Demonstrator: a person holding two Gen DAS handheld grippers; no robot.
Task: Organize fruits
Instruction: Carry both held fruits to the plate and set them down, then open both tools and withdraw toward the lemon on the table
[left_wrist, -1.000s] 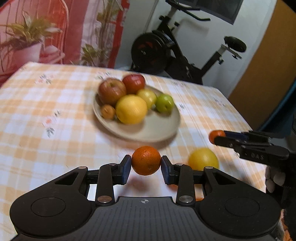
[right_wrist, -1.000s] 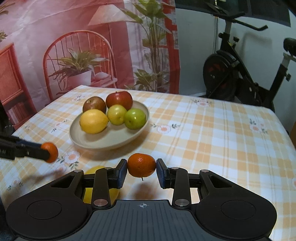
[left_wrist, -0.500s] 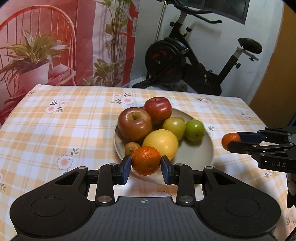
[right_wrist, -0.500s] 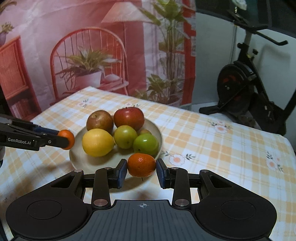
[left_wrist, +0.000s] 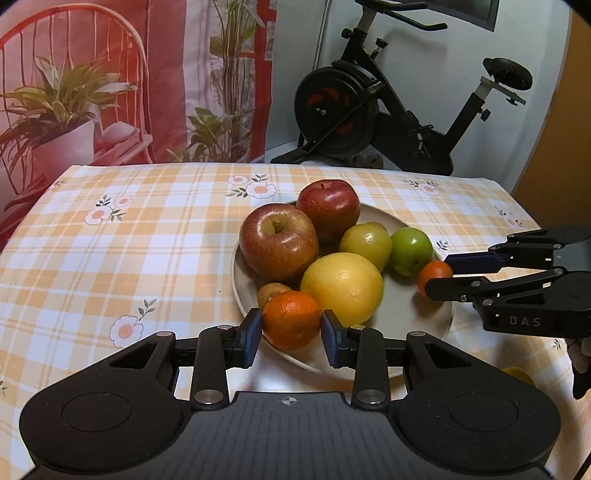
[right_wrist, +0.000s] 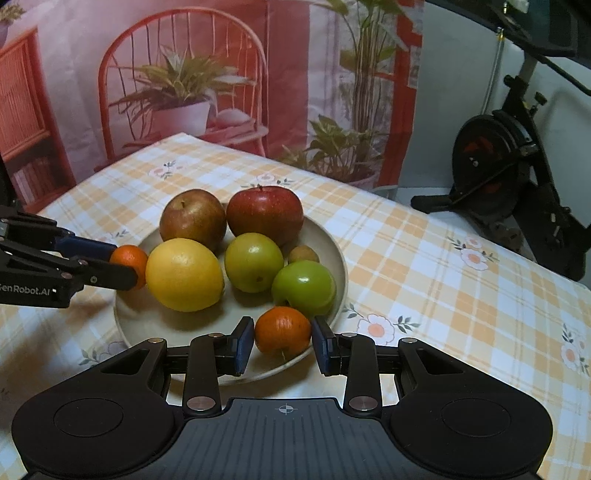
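Observation:
My left gripper (left_wrist: 291, 338) is shut on an orange (left_wrist: 291, 317) over the near rim of a beige plate (left_wrist: 424, 325), beside a big yellow citrus (left_wrist: 341, 286). From the right, my right gripper (left_wrist: 437, 274) reaches over the plate with a mandarin in it. In the right wrist view, that right gripper (right_wrist: 282, 345) is shut on the mandarin (right_wrist: 282, 328) above the plate's (right_wrist: 341, 266) near rim, in front of a green fruit (right_wrist: 304, 288). The left gripper (right_wrist: 125, 264) comes in from the left with its orange (right_wrist: 129, 256).
The plate also carries two red apples (left_wrist: 279, 240) (left_wrist: 328, 206), a yellow-green fruit (left_wrist: 365, 243) and a small brown fruit (left_wrist: 271, 293). Another yellow fruit (left_wrist: 517, 374) lies on the checked tablecloth (left_wrist: 129, 240) at the right. An exercise bike (left_wrist: 388, 118) stands behind the table.
Both grippers have moved in towards the plate with their fruits still held. They hung over the tablecloth in front of the plate; now they are over its rim from opposite sides.

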